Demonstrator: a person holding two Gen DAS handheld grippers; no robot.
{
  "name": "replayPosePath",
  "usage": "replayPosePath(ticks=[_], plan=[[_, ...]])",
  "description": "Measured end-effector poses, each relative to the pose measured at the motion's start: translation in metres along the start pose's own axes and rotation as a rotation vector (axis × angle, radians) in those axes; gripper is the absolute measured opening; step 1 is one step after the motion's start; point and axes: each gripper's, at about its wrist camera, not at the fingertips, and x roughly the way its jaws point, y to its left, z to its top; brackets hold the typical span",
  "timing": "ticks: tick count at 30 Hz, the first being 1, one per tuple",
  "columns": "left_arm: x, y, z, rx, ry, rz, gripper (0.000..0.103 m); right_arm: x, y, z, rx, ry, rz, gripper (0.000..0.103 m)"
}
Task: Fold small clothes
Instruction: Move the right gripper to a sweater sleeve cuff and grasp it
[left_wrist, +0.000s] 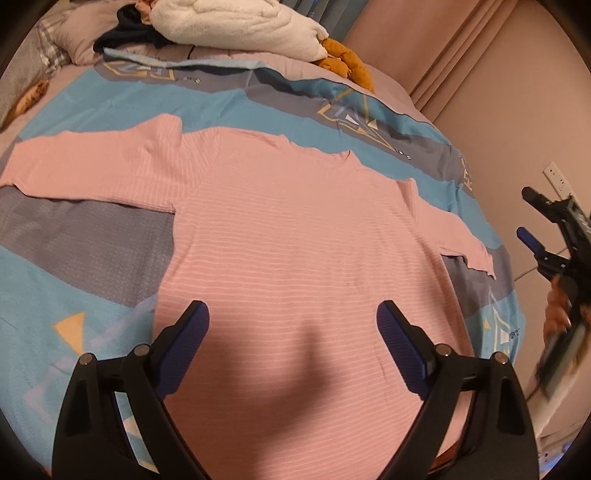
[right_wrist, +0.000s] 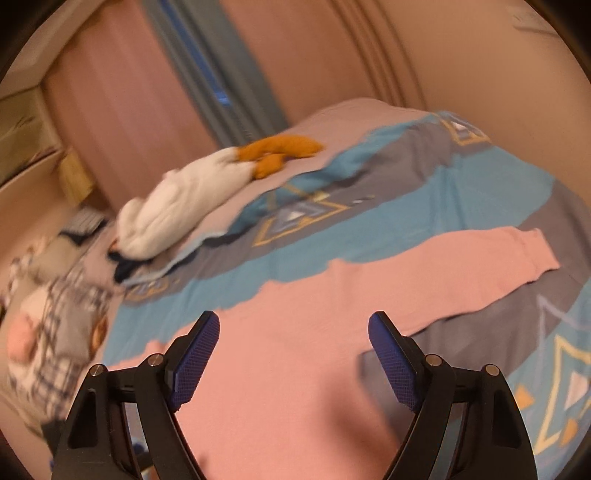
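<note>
Since both tongs, left (left_wrist: 293, 319) and right (right_wrist: 293, 330), gape empty, we risk bunching the pink sweater (left_wrist: 295, 229) toward 12 o'clock.

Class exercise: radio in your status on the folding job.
Left gripper open, right gripper open, both empty. Pink striped sweater flat on bedspread, sleeves out, unfolded. Nothing on it.

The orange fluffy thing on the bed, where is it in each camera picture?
Left wrist view: the orange fluffy thing lies near the top, right of middle, at the far edge of the bed.
Right wrist view: it sits above the middle, a little left, blurred.
Shared landmark: the white fluffy bundle lies right against it in both views, on its left, and the pink sweater is spread nearer the camera.
</note>
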Motion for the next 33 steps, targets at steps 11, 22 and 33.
replayPosePath(ticks=[11,22,33], plan=[[0.029,0.006,-0.003,-0.017,0.084,0.000,0.087,0.043,-0.147,0.014,0.343,0.082,-0.344,0.082],[0.051,0.015,-0.005,-0.039,0.145,0.024,0.087,0.052,-0.201,-0.004,0.471,0.120,-0.357,0.082],[0.055,0.005,0.002,-0.012,0.126,0.094,0.085,0.064,-0.217,0.001,0.514,0.079,-0.273,0.071]])
